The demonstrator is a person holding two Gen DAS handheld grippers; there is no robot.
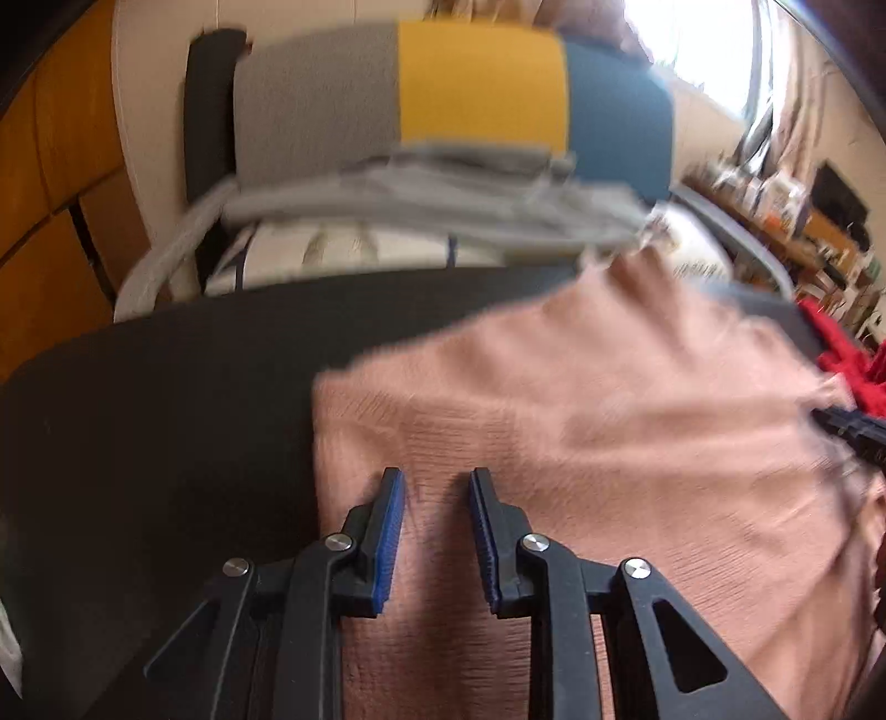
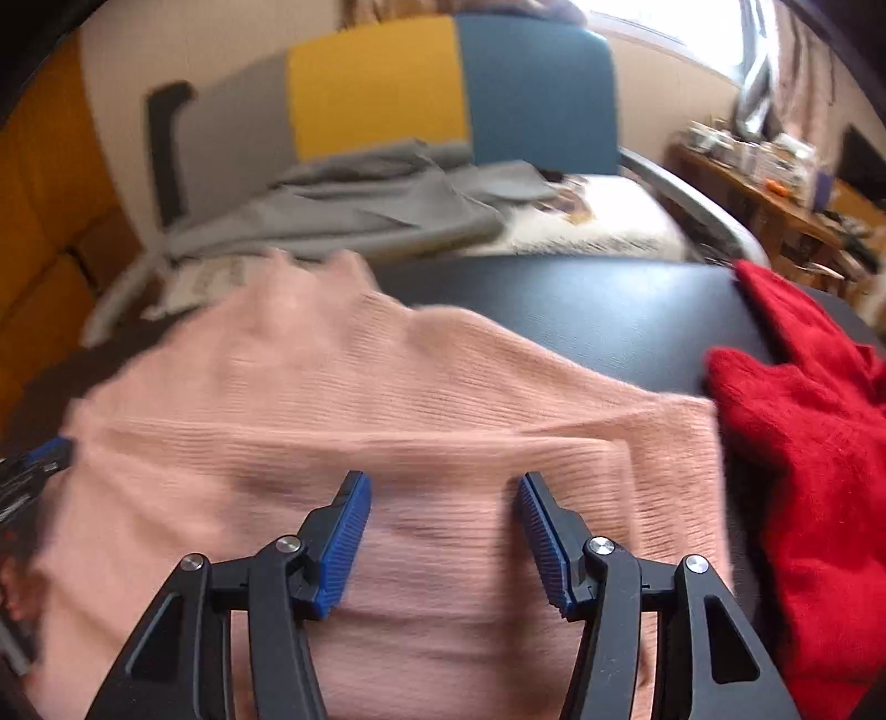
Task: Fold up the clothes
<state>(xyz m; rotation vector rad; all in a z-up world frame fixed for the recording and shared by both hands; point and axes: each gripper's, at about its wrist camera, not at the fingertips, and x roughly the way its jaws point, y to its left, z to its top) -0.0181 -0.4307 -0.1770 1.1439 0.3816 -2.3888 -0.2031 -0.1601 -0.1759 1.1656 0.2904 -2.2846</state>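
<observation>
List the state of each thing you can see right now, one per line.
Left tool: open, over the pink sweater, gripping nothing.
Right tool: open wider, over the same sweater.
Pink sweater: lying on the black table, partly folded, with a creased ridge.
Red sweater: crumpled, unfolded, beside the pink one.
Grey garment: draped loosely on the chair behind.

I was in a lived-in home, likely a bedroom or sitting room. Behind my dark table [image 2: 581,310] stood a chair [image 1: 482,94] with grey, yellow and blue panels, grey clothes [image 2: 354,205] heaped on its seat. A cluttered wooden shelf [image 2: 775,166] ran along the wall under a bright curtained window [image 1: 703,50], and wooden cabinet doors [image 1: 50,221] stood at the left.
</observation>
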